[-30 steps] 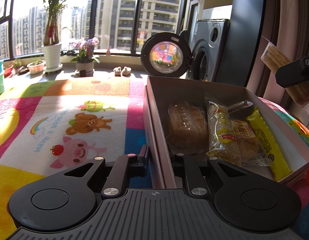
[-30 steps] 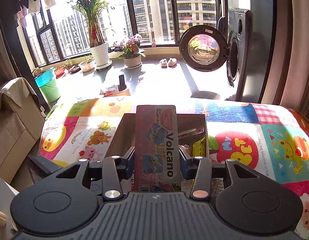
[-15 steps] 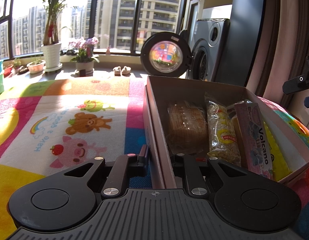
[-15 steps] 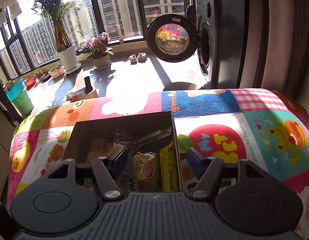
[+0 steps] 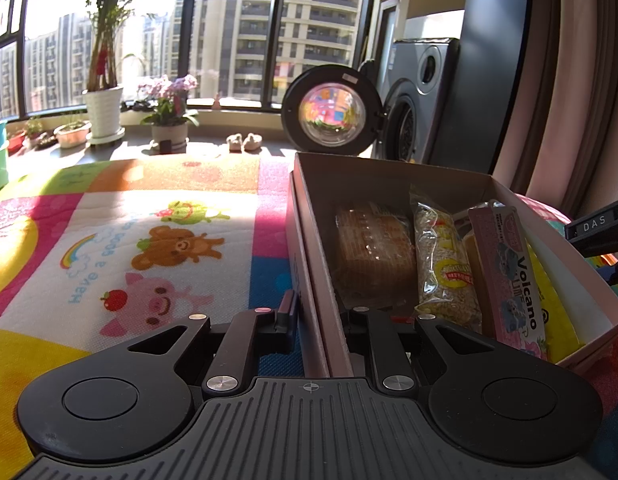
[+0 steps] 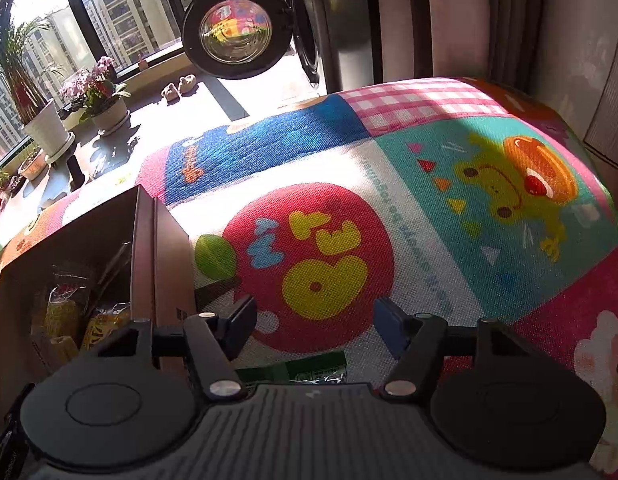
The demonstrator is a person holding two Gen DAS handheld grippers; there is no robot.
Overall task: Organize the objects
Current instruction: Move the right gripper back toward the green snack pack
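A pink cardboard box (image 5: 309,248) stands on the cartoon play mat (image 5: 149,248). My left gripper (image 5: 319,316) is shut on the box's near left wall. Inside lie a brown bread pack (image 5: 373,252), a clear grain snack bag (image 5: 445,264), a pink "Volcano" packet (image 5: 509,268) and a yellow packet (image 5: 557,312). My right gripper (image 6: 315,324) is open and empty above the mat, just right of the box (image 6: 161,248). A green packet (image 6: 305,368) lies on the mat under its fingers.
A washing machine (image 5: 413,108) with its round door (image 5: 331,110) open stands beyond the mat. Potted plants (image 5: 105,108) line the window ledge. A curtain (image 5: 569,100) hangs at the right. My right gripper's black body (image 5: 597,232) shows at the box's right side.
My right gripper opened and let go of the pink Volcano packet, which now rests in the box. It then swung right, out over the mat. The left gripper has not moved.
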